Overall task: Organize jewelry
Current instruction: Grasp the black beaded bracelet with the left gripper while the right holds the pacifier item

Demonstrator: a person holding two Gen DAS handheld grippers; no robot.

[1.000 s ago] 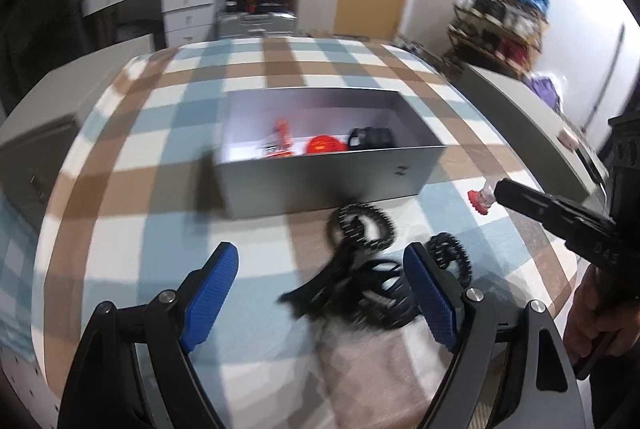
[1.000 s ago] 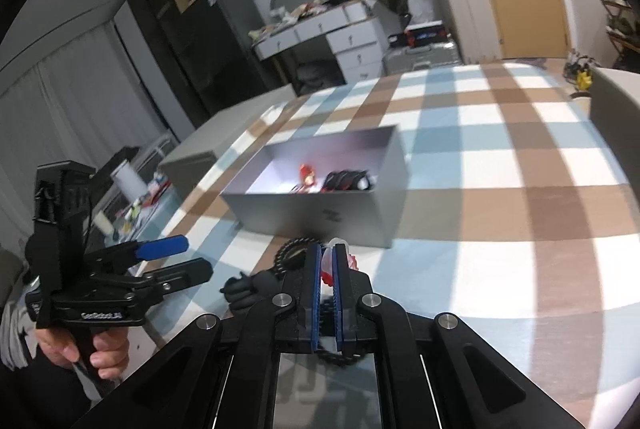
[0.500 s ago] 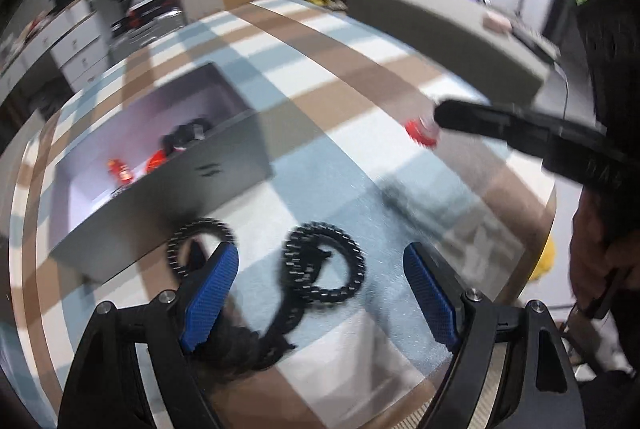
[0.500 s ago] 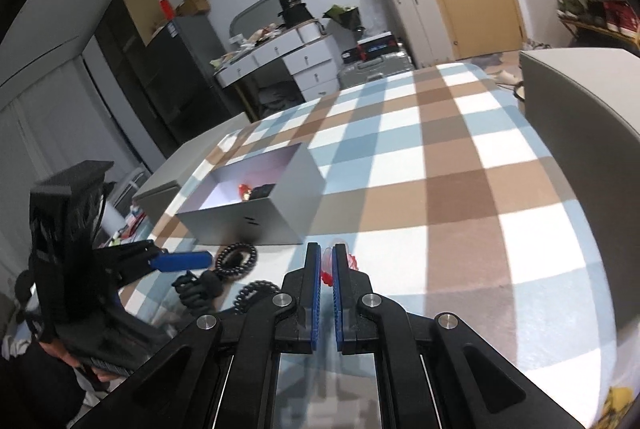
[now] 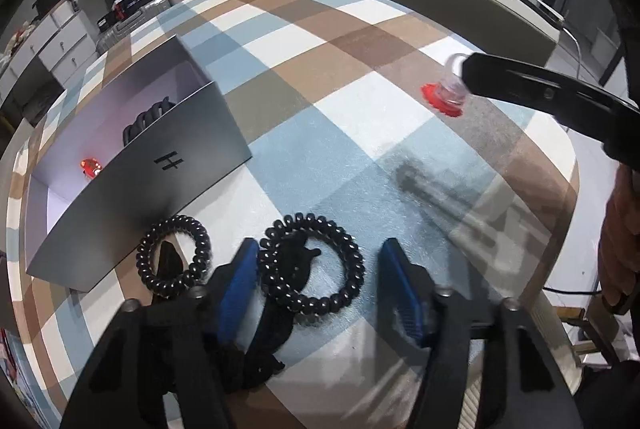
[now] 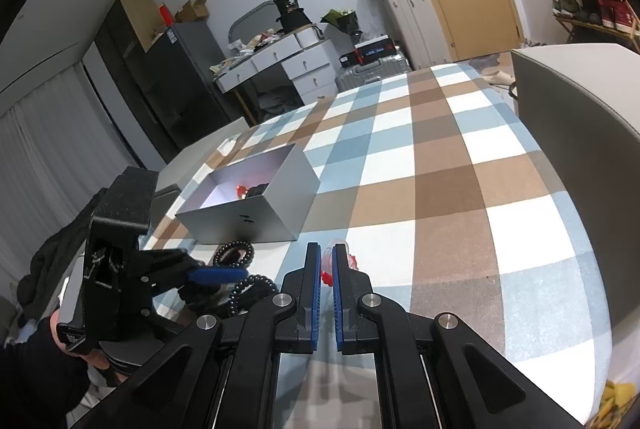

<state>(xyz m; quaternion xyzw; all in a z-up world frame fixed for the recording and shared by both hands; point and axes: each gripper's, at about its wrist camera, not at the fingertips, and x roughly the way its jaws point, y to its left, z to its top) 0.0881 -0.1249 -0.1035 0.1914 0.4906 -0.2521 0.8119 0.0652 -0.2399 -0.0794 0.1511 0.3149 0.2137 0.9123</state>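
Left wrist view: your left gripper has just been closing, jaws still apart around a black coil hair tie beside the grey box. Your right gripper pinches a red-and-clear trinket.

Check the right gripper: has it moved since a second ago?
Yes. The right gripper, shut on the red piece, has drawn away from the grey box, which now sits further left and smaller in its view.

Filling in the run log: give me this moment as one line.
left tongs: closing around black coil hair tie, not gripping | right tongs: shut on red clip | grey box: open
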